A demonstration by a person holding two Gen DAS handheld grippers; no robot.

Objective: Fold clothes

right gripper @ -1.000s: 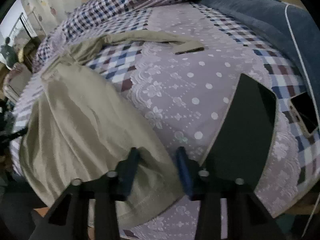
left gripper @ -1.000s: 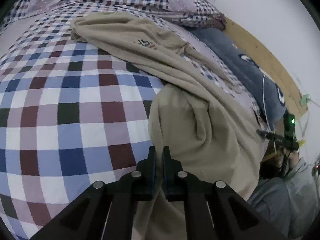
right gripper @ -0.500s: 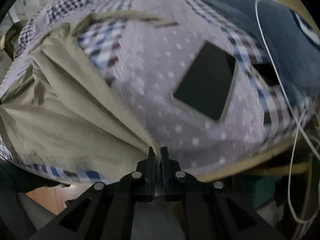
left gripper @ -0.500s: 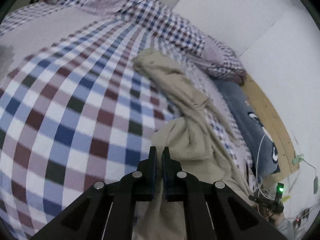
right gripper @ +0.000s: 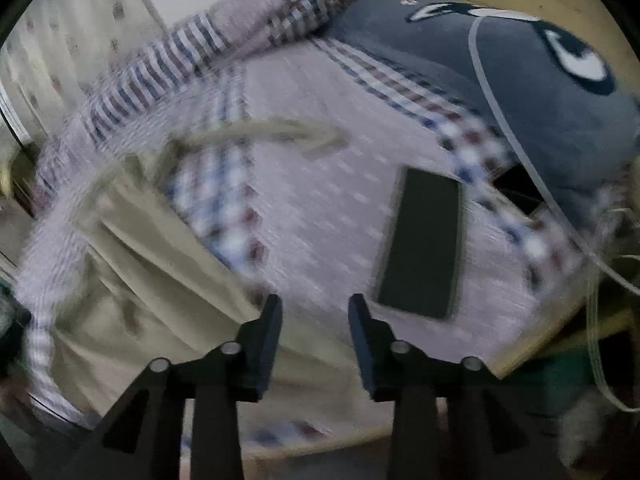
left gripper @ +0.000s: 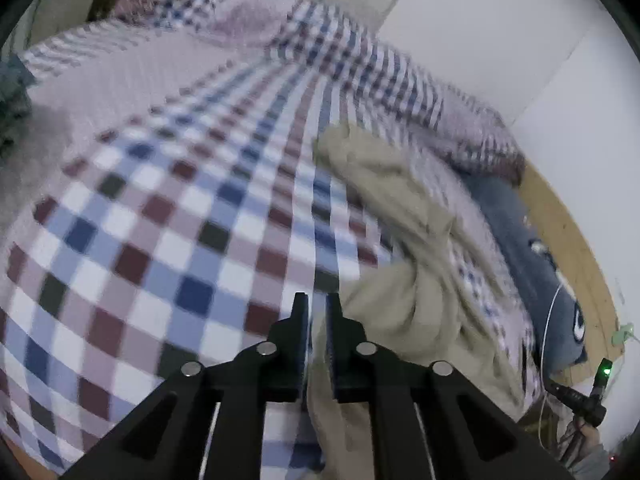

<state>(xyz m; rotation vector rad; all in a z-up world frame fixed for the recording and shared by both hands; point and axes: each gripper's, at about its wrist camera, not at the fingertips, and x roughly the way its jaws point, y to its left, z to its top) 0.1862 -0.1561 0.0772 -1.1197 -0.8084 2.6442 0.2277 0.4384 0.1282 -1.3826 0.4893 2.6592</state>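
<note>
Beige cloth, a garment [left gripper: 404,240] too bunched to name, lies rumpled along the checked bedspread [left gripper: 168,240]; the left gripper [left gripper: 317,320] has its fingers pressed together on an edge of it, near the bed's edge; the right gripper [right gripper: 315,312] hangs spread and empty above the lilac dotted sheet [right gripper: 320,208], beside a dark tablet [right gripper: 420,240]; no neat fold shows, so I judge nearly all the folding remains.
</note>
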